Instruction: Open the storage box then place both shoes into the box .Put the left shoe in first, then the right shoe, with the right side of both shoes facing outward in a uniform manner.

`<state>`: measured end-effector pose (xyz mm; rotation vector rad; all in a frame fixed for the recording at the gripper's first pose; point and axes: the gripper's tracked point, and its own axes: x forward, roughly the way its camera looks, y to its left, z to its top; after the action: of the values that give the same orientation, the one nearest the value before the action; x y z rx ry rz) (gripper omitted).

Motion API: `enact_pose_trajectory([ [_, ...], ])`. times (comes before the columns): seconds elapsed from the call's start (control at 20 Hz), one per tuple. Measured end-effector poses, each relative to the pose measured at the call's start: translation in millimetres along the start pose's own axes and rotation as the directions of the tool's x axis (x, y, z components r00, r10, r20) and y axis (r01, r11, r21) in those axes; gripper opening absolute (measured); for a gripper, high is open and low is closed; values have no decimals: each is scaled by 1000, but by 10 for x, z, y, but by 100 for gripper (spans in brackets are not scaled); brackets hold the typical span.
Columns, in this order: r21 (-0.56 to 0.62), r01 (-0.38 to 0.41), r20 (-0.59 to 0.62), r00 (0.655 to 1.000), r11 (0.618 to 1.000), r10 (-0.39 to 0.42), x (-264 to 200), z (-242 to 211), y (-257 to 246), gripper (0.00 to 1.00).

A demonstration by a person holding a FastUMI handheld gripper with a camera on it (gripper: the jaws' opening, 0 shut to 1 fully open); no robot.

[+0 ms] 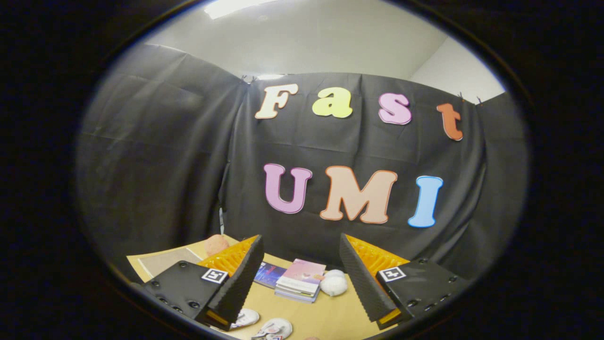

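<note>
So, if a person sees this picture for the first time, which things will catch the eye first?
Probably the gripper, its two fingers wide apart with nothing between them. Beyond them, on the wooden table, lies a stack of books with a white ball beside it. Under the fingers near the table's front edge sit two white shoes.

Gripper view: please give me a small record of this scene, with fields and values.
gripper: open, fingers spread apart, nothing held between them
table: tan wooden top, below the fingers
shoes: two light-coloured shoes lying on the table near the fingertips, partly visible
stack of books: on the table beyond the fingers, between them
white round object: on the table, touching the stack of books
pink round object: on the table's far side
task progress: shoes not yet picked up
</note>
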<state>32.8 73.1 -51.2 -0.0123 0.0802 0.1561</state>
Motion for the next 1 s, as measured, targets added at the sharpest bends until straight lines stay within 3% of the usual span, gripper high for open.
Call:
enact_pose_trajectory([
  [0.25, 209, -167, -108, 975, 964, 192, 265, -581, 682, 99],
  [0.45, 429, -255, -210, 905, 867, 370, 427, -1266, 1295, 99],
  [0.75, 707, -218, -298, 771, 673, 563, 445, -2196, 2069, 99],
  [0.9, 793, -159, -329, 700, 588, 634, 464, -2561, 2402, 99],
  [1.0, 855, -114, -309, 672, 507, 673, 416, -2734, 2529, 99],
])
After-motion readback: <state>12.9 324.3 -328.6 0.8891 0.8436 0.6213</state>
